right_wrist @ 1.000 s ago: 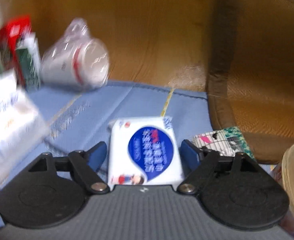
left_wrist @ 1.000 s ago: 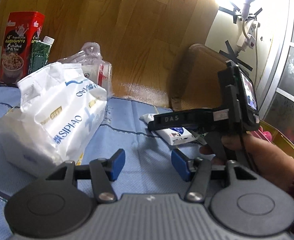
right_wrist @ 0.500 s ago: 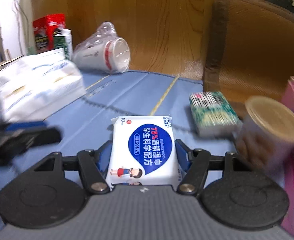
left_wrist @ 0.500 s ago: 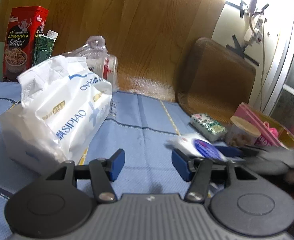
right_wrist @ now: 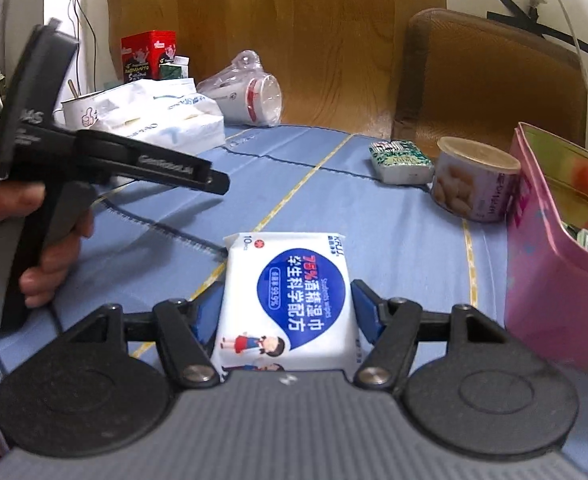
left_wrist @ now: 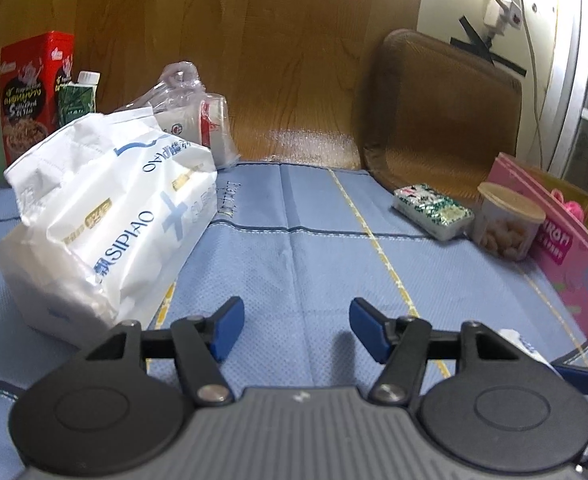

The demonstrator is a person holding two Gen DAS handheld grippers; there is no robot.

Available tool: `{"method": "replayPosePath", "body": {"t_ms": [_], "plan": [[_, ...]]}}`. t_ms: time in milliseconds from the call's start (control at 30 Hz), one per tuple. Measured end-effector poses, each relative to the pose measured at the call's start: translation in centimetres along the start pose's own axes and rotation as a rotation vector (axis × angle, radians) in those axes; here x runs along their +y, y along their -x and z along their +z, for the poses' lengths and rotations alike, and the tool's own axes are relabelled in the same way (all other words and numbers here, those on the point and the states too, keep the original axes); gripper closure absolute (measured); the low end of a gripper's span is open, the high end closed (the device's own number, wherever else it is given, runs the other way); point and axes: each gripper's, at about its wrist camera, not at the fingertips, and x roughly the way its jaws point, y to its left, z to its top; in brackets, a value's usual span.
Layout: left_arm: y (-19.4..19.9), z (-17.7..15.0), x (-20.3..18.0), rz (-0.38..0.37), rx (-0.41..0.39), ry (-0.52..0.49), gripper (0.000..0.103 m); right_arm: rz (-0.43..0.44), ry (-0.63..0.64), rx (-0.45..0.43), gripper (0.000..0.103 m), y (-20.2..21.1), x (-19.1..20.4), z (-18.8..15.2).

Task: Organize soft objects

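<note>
Between the blue pads of my right gripper (right_wrist: 287,312) sits the wipes pack (right_wrist: 289,300), but its jaws are opening, so it may slip before the pink box (right_wrist: 554,264); my left gripper (left_wrist: 292,328) is opening, empty.

A blue cloth (right_wrist: 394,216) crossed by yellow lines is spread over the table. The wipes pack (right_wrist: 285,300) is white with a blue panel. A pink box (right_wrist: 550,280) is seen at the table's right edge, a red tin (right_wrist: 147,56) at its far left corner.
</note>
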Motion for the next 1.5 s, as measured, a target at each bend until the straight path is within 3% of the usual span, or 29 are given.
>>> {"method": "replayPosePath", "body": {"t_ms": [133, 433, 567, 667, 800, 867, 967, 1000, 1067, 1200, 1300, 1500], "plan": [[-0.2, 0.0, -0.5, 0.019, 0.014, -0.036, 0.035, 0.012, -0.033, 0.015, 0.013, 0.2, -0.3, -0.1], [-0.4, 0.0, -1.0, 0.031, 0.027, -0.073, 0.031, 0.008, -0.022, -0.008, 0.012, 1.7, -0.4, -1.9], [-0.5, 0.1, -1.2, 0.044, 0.031, -0.089, 0.031, 0.005, -0.002, -0.035, 0.032, 1.9, 0.0, -2.0], [-0.5, 0.0, -1.3, 0.054, 0.033, -0.09, 0.031, -0.007, -0.027, -0.05, 0.036, 2.0, -0.3, -2.1], [0.0, 0.1, -0.8, 0.033, 0.047, -0.05, 0.025, 0.013, -0.169, -0.071, 0.036, 2.2, -1.9, -2.1], [1.0, 0.2, -0.7, -0.024, 0.086, 0.013, 0.026, 0.025, -0.192, -0.078, 0.036, 2.3, -2.1, -2.2], [2.5, 0.6, -0.8, -0.265, 0.173, 0.154, 0.03, 0.036, -0.214, -0.084, 0.036, 2.3, -2.1, -2.3], [2.8, 0.6, -1.1, -0.306, 0.193, 0.172, 0.032, 0.043, -0.227, -0.085, 0.036, 2.3, -2.3, -2.2], [3.2, 0.6, -2.1, -0.33, 0.22, 0.183, 0.037, 0.055, -0.245, -0.09, 0.036, 2.4, -2.5, -2.3], [2.3, -0.3, -3.9, -0.41, 0.308, 0.228, 0.058, 0.079, -0.292, -0.111, 0.036, 2.9, -2.9, -2.6], [2.6, 0.5, -5.4, -0.47, 0.294, 0.203, 0.083, 0.025, -0.252, -0.142, 0.036, 3.6, -2.5, -2.7], [5.0, 4.8, -10.8, -0.545, 0.156, 0.035, 0.083, -0.131, -0.202, -0.335, 0.036, 7.6, -4.3, -1.0]]}}
